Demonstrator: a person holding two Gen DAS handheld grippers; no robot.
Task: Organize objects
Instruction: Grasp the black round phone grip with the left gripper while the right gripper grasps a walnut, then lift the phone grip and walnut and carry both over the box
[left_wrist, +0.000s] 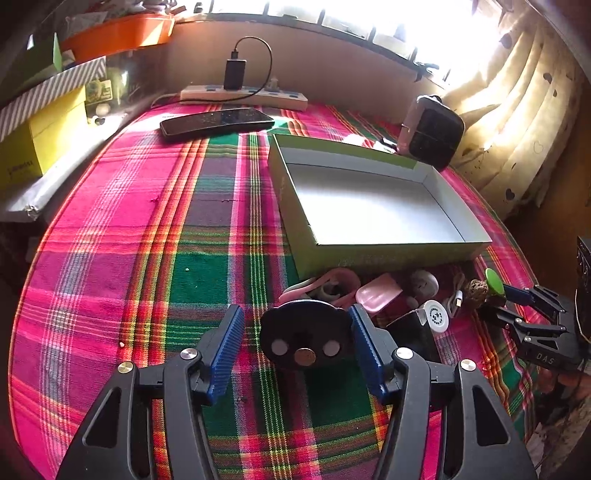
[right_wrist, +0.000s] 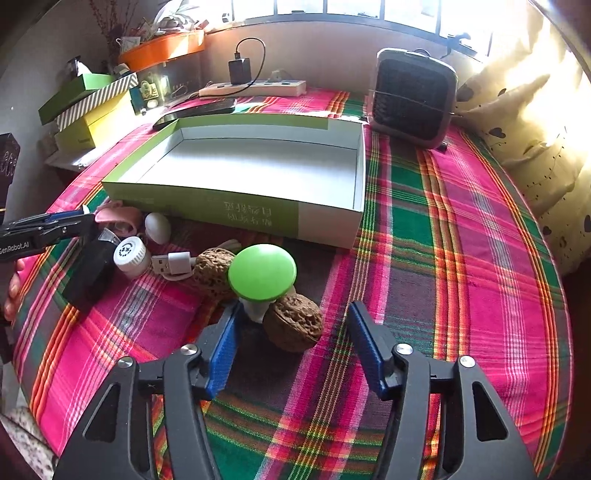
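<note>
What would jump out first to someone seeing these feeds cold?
The bright pink, green and orange plaid cloth covers the whole table. On it sits a shallow open box, green outside, white and bare inside. In front of the box lies a cluster of small items, where a green-capped mushroom toy stands beside a walnut between the open right tongs, and a dark bear-shaped piece sits between the left tongs.

A lived-in home room: plaid tablecloth (left_wrist: 207, 206), heart-print curtain (right_wrist: 535, 122) at the sunny window, power strip (right_wrist: 255, 88), stacked boxes (right_wrist: 92, 110).
</note>
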